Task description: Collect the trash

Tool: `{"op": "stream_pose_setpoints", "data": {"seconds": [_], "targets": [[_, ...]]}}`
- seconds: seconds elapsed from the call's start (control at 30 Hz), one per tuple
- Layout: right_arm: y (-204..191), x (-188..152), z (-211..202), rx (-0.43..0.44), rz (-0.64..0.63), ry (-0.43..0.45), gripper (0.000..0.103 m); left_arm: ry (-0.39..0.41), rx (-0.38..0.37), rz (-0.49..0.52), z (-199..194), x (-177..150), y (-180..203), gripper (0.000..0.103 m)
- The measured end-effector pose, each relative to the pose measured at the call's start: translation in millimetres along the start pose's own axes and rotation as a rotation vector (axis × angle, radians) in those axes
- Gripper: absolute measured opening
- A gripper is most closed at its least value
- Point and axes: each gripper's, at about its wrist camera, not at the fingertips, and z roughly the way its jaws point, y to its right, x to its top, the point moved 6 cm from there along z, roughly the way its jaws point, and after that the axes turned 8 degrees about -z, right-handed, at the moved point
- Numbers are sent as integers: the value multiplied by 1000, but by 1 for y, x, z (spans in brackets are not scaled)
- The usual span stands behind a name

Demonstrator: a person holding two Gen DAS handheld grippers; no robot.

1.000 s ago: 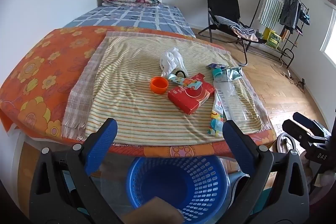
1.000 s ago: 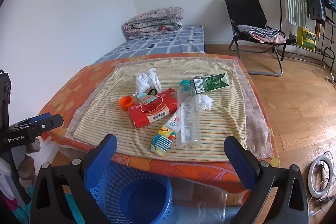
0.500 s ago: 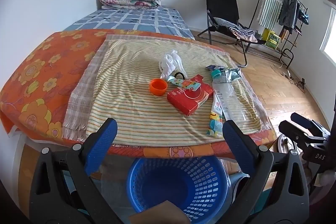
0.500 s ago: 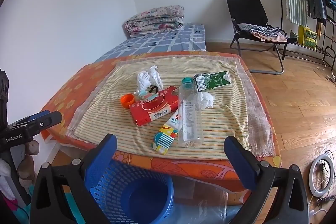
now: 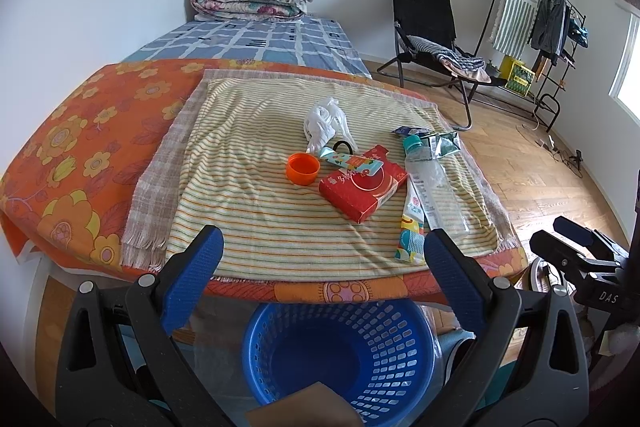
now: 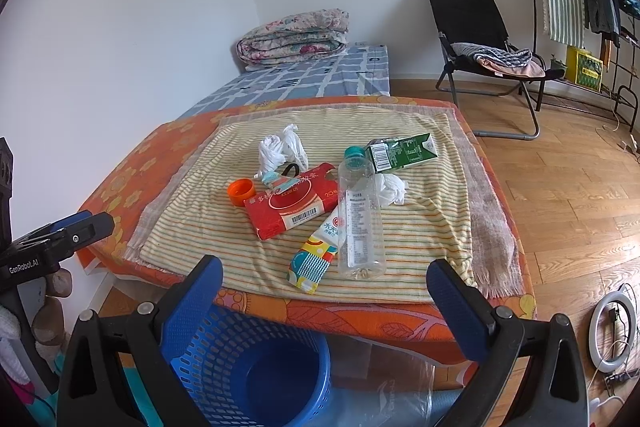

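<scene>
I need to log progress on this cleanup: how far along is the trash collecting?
Barely begun. Done: nothing visibly; the blue basket under the table edge shows no trash, though a brown object hides part of it. In hand: nothing; the left gripper and right gripper are both open. Left: the bottle, red pack, orange cap, green carton, tissues and wrappers, all on the cloth.

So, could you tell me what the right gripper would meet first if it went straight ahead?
Probably the clear bottle lying on the cloth; the open right gripper points over its base, though depth is unclear.
</scene>
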Motion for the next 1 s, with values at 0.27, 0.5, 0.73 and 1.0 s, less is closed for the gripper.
{"op": "stream_pose_setpoints", "data": {"seconds": [0.27,0.5,0.73,1.0], "targets": [[1,0,0,2,4,-2,103,2,-3,4,-1,-2,1,102],[0,0,0,4,4,-5,103,1,-1,3,-2,-2,1,102],[-1,-2,2,9,8,-9,103,2,-2,5,-2,-3,1,102],[0,0,2,17,15,-16,103,4,0,5,-1,-3,1,102]]}}
